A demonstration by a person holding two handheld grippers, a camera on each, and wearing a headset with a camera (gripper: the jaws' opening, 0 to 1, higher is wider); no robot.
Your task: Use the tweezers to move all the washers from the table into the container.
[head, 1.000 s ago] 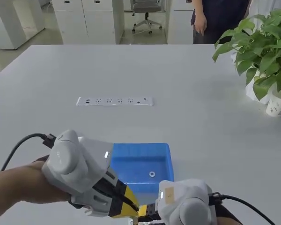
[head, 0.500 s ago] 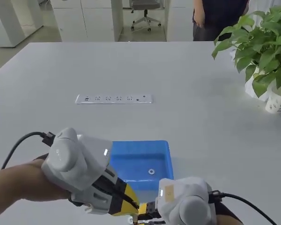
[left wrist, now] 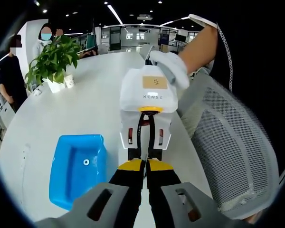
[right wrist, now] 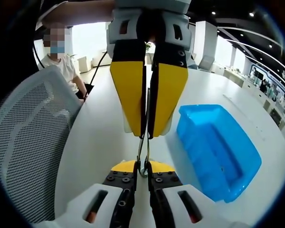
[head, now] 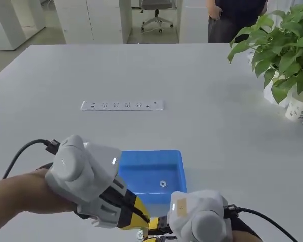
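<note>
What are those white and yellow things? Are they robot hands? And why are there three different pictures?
They aren't robot hands. A person holds two squeezing tools called grippers, one in each hand. One picture comes from a camera on the person's head, looking down. The other two come from little cameras riding on the left gripper and the right gripper, so each one sees the other facing it. Between them is a thin pair of tweezers, and both grippers' yellow jaws seem pinched shut on it. On the white table sit a blue container with one washer inside, a power strip and a potted plant.
</note>
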